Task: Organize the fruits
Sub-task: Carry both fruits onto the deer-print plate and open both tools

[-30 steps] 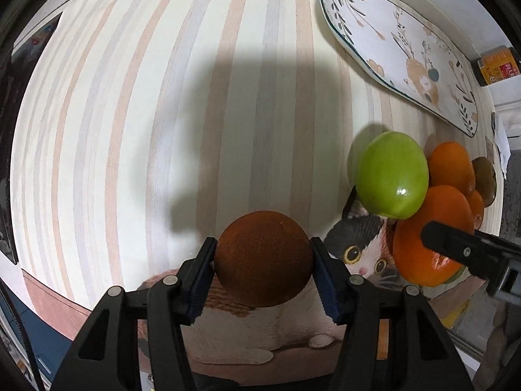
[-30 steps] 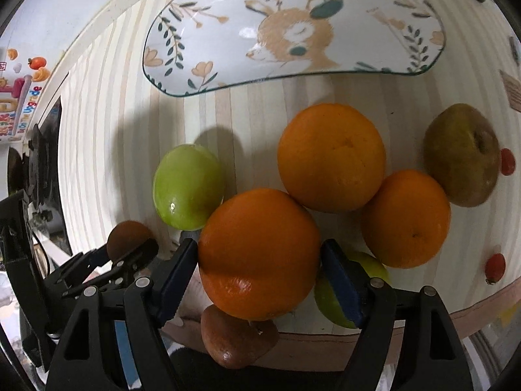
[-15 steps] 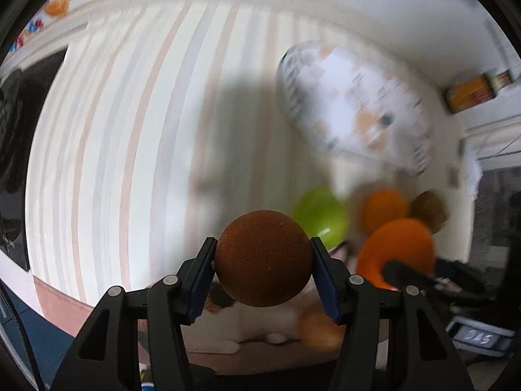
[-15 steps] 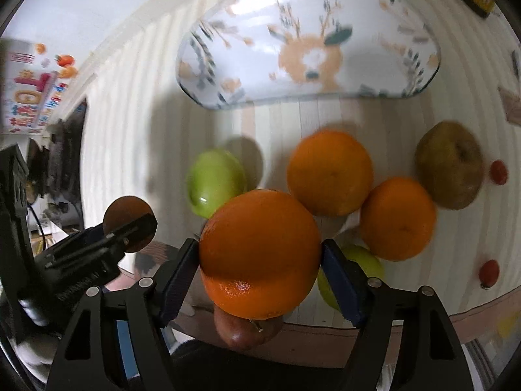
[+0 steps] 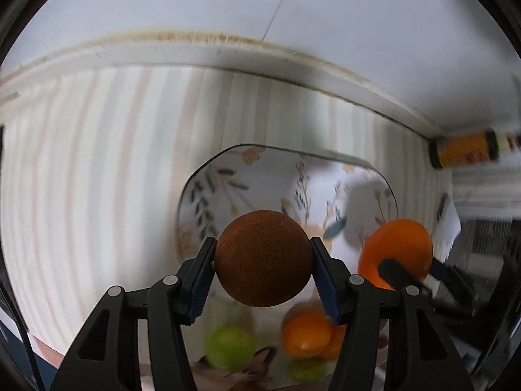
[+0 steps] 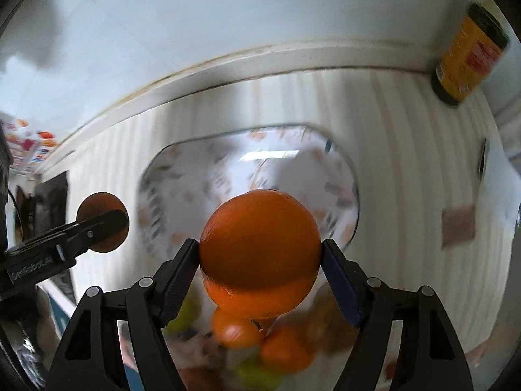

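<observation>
My left gripper is shut on a rough brown round fruit and holds it in the air in front of the patterned plate. My right gripper is shut on a large orange, also raised toward the plate. In the left wrist view the orange shows at the right with the right gripper's fingers on it. In the right wrist view the brown fruit shows at the left. Below lie a green apple, oranges and another green fruit, blurred.
The striped tabletop ends at a white wall ledge. A yellow-labelled jar stands in the back right corner. A cat-print mat lies under the loose fruit. A paper note lies at right.
Both grippers have lifted with their fruit and swung up and forward toward the plate; the loose fruit pile has dropped to the bottom of both views.
</observation>
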### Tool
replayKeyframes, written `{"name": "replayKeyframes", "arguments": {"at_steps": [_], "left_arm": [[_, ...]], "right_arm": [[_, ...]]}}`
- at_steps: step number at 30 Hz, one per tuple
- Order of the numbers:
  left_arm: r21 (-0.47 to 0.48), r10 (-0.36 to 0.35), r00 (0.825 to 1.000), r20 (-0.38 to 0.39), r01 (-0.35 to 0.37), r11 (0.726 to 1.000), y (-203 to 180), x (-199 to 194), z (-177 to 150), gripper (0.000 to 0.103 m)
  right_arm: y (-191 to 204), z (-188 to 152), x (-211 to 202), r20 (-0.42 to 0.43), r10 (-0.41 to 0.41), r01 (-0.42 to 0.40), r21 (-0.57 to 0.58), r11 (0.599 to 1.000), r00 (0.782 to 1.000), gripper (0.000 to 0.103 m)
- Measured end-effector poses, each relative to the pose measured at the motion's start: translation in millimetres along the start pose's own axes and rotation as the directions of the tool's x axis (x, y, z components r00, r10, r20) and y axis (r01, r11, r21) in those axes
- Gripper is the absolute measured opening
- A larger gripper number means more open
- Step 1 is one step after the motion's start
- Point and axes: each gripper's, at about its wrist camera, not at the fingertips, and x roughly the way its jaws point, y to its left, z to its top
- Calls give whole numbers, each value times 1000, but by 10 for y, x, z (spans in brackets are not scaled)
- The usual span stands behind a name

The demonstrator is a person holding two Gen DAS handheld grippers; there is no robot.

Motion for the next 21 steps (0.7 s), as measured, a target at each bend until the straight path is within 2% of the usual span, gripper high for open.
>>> {"name": "replayKeyframes", "arguments": {"at_steps": [3, 6, 11, 16, 19, 20, 21], "left_arm": [[-41, -38, 998, -46, 36, 999, -25, 191, 168, 54], [-45, -25, 997, -76, 22, 999, -60, 294, 256, 54], [-57, -17, 991, -131, 10, 998, -128, 445, 321, 54], [-63, -1, 990, -140, -8, 998, -155, 525, 284, 54], [-59, 34, 989, -143, -42, 997, -154, 591, 266, 54], [-56, 52, 989, -138, -60, 997, -151, 600, 264, 56], [-54, 61, 990, -129, -69, 996, -145, 596, 262, 65]], "right_arm": [[-22, 183, 160, -26, -30, 30, -25, 999, 999, 78], [-50, 287, 295, -51, -41, 39, -40, 998, 998, 78], [-130, 354, 455, -90, -12, 10, -17, 1000, 996, 79], [-173, 435, 460, -101, 18, -21, -35, 999, 995, 80], [-182, 495, 487, -117, 24, -28, -36, 999, 993, 80], [-191, 496, 485, -119, 26, -30, -33, 999, 992, 80], [-195, 494, 482, -122, 27, -31, -30, 999, 992, 80]]}}
